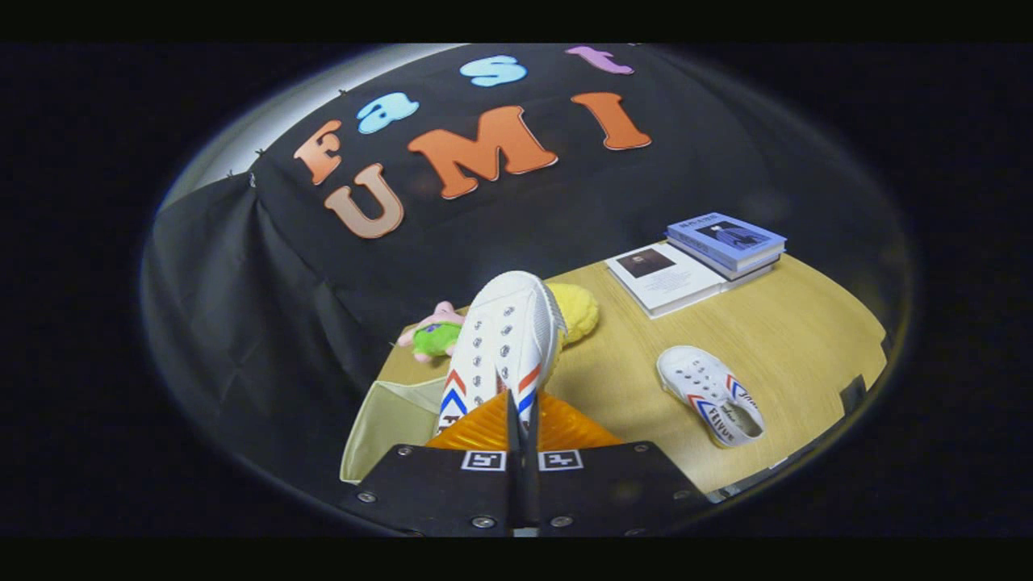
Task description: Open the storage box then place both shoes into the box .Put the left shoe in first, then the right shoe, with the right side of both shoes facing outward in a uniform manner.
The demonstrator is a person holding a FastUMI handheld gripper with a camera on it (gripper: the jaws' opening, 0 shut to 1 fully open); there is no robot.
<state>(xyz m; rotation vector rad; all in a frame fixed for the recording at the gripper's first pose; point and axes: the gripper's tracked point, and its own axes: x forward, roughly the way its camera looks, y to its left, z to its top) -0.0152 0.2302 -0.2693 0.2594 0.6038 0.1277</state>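
My gripper (520,403) is shut on a white canvas shoe (500,347) with red and blue chevrons. Its orange fingers (565,428) pinch the shoe's edge and the shoe hangs lifted, toe pointing away from me. Below it to the left lies the pale beige storage box (387,420), open, with its inside showing. The second white shoe (710,391) rests on the wooden table (791,339) to the right of the fingers, opening toward me.
Behind the held shoe sit a yellow plush (577,311) and a green and pink plush toy (432,335). Books (698,258) are stacked at the table's far right. The table's near edge runs close to the second shoe.
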